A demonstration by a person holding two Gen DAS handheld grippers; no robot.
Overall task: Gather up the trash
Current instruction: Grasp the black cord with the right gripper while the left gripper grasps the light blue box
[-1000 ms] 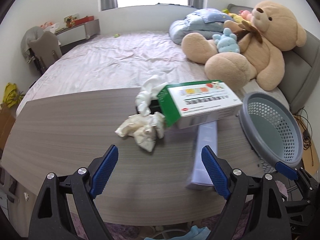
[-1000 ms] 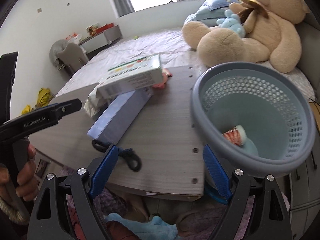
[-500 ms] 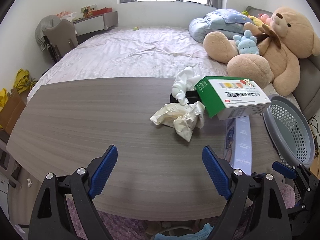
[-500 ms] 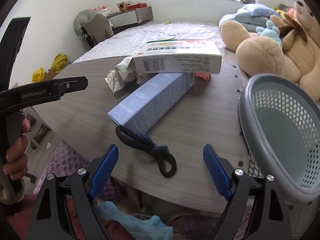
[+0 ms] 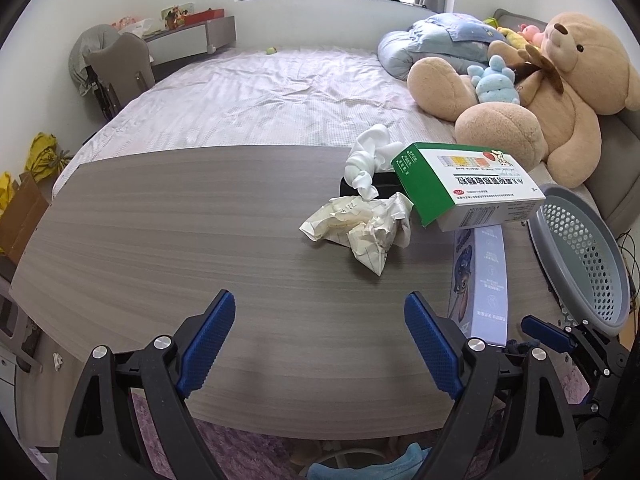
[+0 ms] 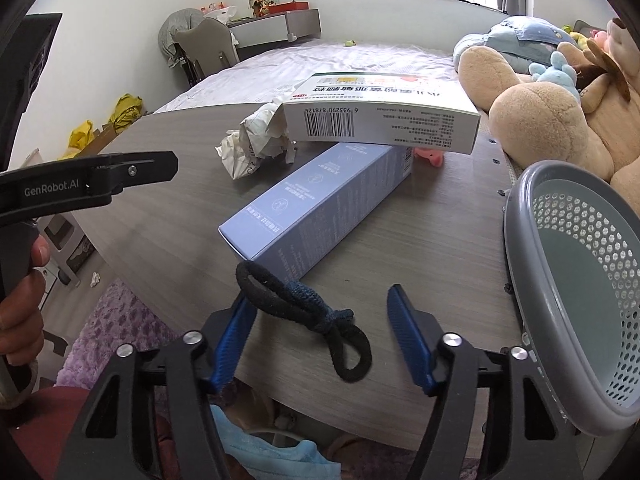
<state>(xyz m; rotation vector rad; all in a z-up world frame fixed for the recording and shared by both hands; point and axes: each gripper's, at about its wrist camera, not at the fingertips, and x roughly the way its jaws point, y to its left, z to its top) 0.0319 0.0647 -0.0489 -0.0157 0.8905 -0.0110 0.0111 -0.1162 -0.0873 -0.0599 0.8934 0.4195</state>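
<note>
On the grey wood table [image 5: 200, 232] lie crumpled paper [image 5: 360, 226], a white tissue [image 5: 366, 160] on a black box, a green-and-white medicine box [image 5: 468, 188] resting on a long pale blue box [image 5: 480, 280], and a dark knotted cord [image 6: 308, 308]. A grey mesh basket [image 5: 584, 252] stands at the table's right edge. My left gripper [image 5: 320, 336] is open and empty over the near table edge. My right gripper [image 6: 320, 332] is open, with the cord lying between its fingers. The paper [image 6: 252, 140], both boxes [image 6: 380, 116] [image 6: 320, 204] and the basket [image 6: 568, 280] also show in the right wrist view.
A bed [image 5: 260, 92] with a big teddy bear [image 5: 552, 80] and pillows lies behind the table. A small pink object [image 6: 430, 156] sits by the blue box. A chair and desk stand at the far left wall.
Both grippers have pulled back and swung left, away from the basket. The dark cord now lies between the right gripper's fingers.
</note>
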